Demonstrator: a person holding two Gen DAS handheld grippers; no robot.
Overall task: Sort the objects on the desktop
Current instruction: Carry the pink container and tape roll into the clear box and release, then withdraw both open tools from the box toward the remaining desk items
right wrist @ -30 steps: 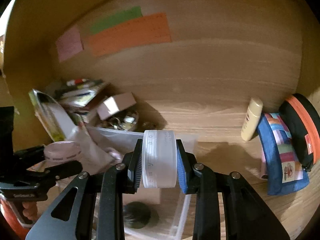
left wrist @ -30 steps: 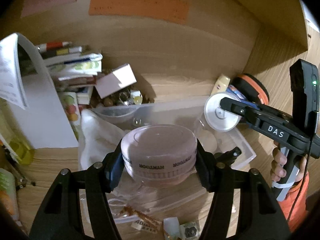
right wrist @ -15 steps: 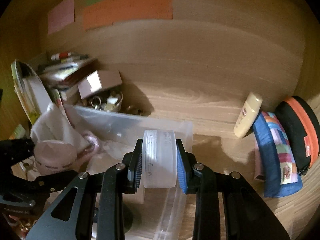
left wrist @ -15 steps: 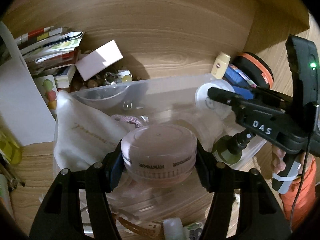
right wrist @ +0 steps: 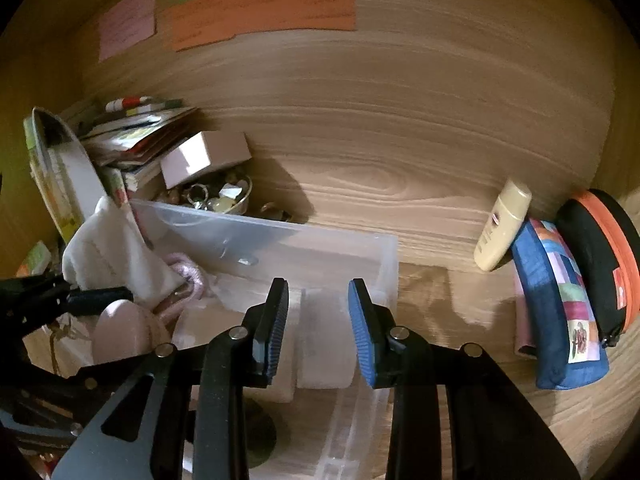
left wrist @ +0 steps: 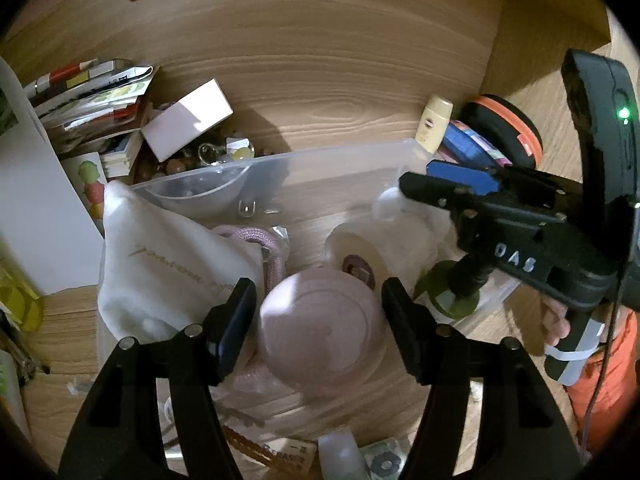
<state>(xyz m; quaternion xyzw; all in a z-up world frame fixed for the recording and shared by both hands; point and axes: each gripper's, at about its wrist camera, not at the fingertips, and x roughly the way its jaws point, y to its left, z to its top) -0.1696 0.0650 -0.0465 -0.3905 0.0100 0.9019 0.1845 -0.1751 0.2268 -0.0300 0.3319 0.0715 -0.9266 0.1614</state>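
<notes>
Both grippers have let go since half a second ago: the left gripper gapes around the pink round jar, now in the clear bin; the right gripper gapes over the white roll. Rigid, smooth jar: grip its sides. Only the right view shows the pouches.

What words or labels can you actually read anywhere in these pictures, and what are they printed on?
"DAS": white letters on the right claw's black body, left wrist view.
Orange paper strip on the wall: print too blurred.
White cloth bag: gold script, unreadable.
Cream bottle: label too small.
</notes>
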